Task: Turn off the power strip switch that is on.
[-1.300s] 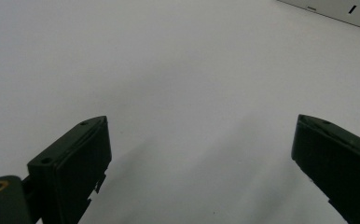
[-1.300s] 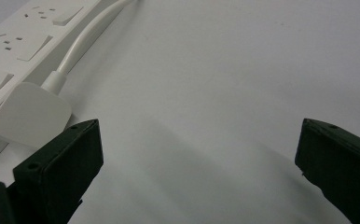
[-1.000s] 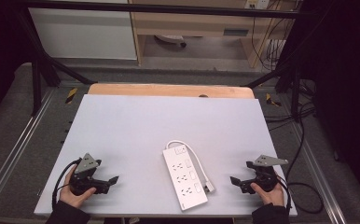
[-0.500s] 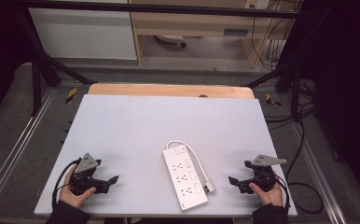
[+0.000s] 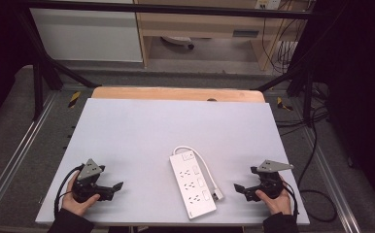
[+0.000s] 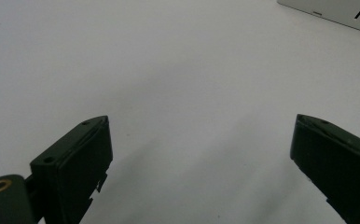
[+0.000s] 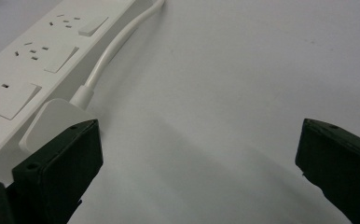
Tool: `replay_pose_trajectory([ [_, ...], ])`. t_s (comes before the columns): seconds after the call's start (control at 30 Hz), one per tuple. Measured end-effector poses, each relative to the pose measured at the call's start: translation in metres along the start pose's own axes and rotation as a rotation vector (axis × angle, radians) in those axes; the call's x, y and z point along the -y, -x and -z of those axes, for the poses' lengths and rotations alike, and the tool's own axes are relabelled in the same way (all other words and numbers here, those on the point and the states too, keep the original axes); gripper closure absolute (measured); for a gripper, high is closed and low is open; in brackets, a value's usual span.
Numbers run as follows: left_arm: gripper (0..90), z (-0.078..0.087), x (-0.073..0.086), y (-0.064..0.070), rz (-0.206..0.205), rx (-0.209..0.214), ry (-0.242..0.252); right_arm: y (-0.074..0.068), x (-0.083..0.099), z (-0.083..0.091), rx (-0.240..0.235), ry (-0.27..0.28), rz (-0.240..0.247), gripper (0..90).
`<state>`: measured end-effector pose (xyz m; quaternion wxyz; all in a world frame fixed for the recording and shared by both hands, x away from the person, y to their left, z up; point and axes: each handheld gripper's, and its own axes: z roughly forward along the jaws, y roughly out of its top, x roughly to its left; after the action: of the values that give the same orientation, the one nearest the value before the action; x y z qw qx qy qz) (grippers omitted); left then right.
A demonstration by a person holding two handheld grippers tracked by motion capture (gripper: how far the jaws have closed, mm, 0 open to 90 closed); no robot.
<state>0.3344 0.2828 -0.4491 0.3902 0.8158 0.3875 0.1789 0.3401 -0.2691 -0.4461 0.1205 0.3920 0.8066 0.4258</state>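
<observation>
Figure. A white, rigid plastic power strip (image 5: 192,183) with three sockets and three rocker switches is lying flat near the front edge of the pale grey rectangular table top (image 5: 176,126), between the two hand-held tools and touching neither. Its short white cable (image 5: 201,160) is looping out from the far end and running back along the strip's right side to a white moulded plug (image 7: 52,123), which is resting on the table just beside the strip's near end.

The left gripper (image 5: 111,188), a black two-jaw tool held in the person's left hand (image 5: 78,201), is hovering well to the strip's left with its jaws spread wide over bare table. The right gripper (image 5: 240,188), its twin in the right hand (image 5: 275,200), is sitting near the plug with its jaws likewise spread and nothing between them.

Handling, as judged: the strip is probably light and stiff, so it should lift as one piece without sagging. Its smooth casing is likely to be slippery against hard jaws. The long side walls are offering the surest hold, taken across the width near mid-length. The cable is flexible and will trail; the plug, being loose, may swing or drag. Pinching over the switches is risking toggling them.
</observation>
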Motion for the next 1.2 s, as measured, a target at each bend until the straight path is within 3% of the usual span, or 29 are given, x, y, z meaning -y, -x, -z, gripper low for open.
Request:
replay_pose_trajectory([
  [1.2, 5.7, 0.001, 0.000, 0.000, 0.002, -0.010, 0.005, -0.015, -0.018, -0.005, -0.014, 0.006, 0.016, 1.6],
])
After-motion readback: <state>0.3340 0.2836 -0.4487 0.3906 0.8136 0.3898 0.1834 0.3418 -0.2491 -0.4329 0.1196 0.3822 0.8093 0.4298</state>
